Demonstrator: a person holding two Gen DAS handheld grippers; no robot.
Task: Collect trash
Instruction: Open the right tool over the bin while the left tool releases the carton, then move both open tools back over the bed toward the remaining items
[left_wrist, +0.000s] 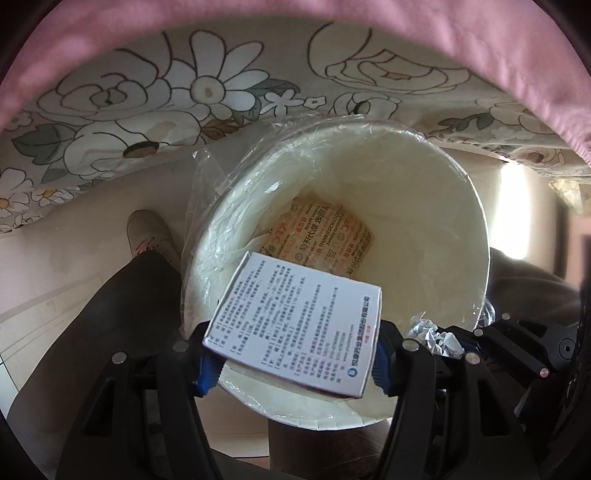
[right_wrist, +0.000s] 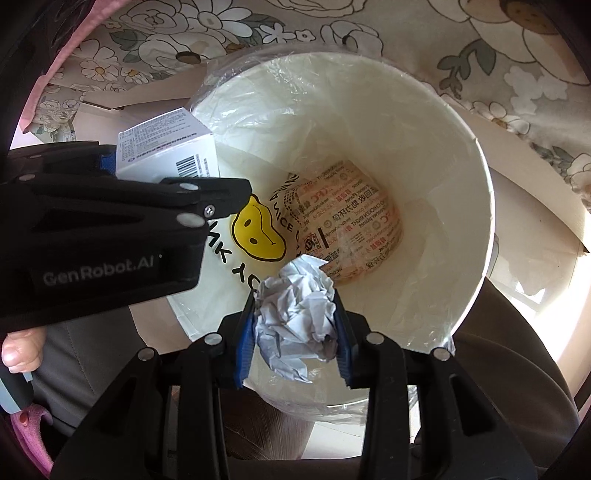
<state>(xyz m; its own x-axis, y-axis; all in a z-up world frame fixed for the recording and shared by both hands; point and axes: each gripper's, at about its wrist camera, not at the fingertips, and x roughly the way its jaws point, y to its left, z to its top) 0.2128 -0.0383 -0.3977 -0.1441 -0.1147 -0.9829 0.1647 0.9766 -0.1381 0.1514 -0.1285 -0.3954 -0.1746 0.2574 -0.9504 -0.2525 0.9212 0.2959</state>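
A round white bin (right_wrist: 476, 206) lined with clear plastic is sitting below both sets of jaws, holding a brown printed paper wrapper (right_wrist: 351, 221) at its bottom. The left gripper (left_wrist: 291, 354) is clamping a white printed cardboard box (left_wrist: 295, 325) over the opening; the right gripper (right_wrist: 295, 332), marked "GenRobot.AI" on its neighbour, is squeezing a crumpled white paper ball (right_wrist: 295, 314).

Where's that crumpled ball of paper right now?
The crumpled paper is pinched in the right gripper, low in the right wrist view, above the open white bin, right of the left gripper's small box.
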